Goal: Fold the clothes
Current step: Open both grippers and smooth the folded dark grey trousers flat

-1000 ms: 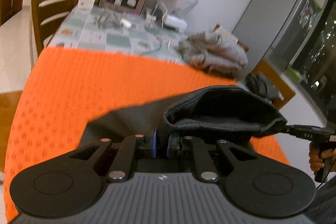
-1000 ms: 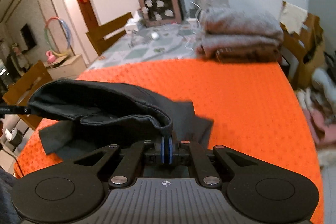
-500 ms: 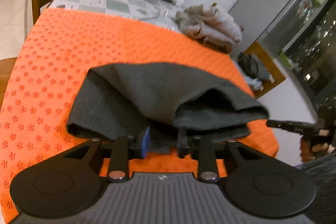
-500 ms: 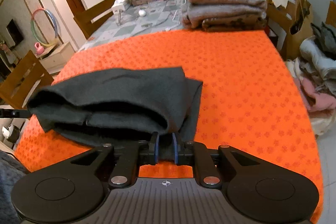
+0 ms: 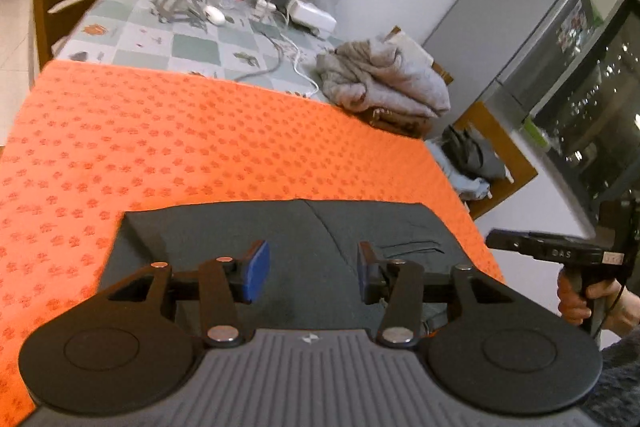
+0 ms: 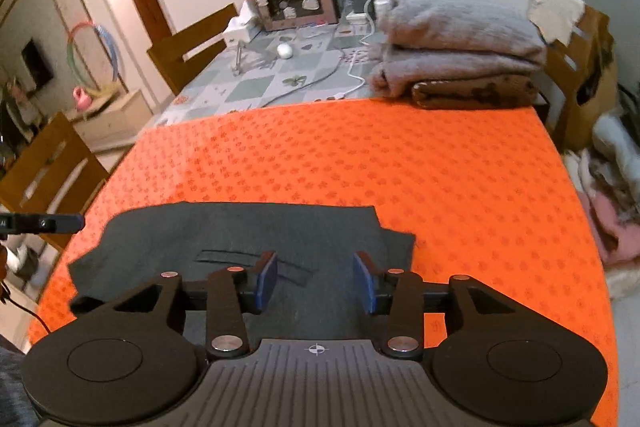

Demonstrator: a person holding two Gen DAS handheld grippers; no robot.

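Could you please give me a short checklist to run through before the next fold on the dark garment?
1. Left gripper released: ok, jaws wide apart, nothing between the pads.
2. Right gripper released: ok, jaws wide apart and empty.
3. Dark garment lying flat on the orange mat: ok, folded over, a lower layer peeking out at its right edge.
4. Garment fully on the mat: cannot tell, the near edge is hidden behind the grippers.
5. Room on the mat beyond the garment: ok, the folded grey blankets sit past the mat's far edge.
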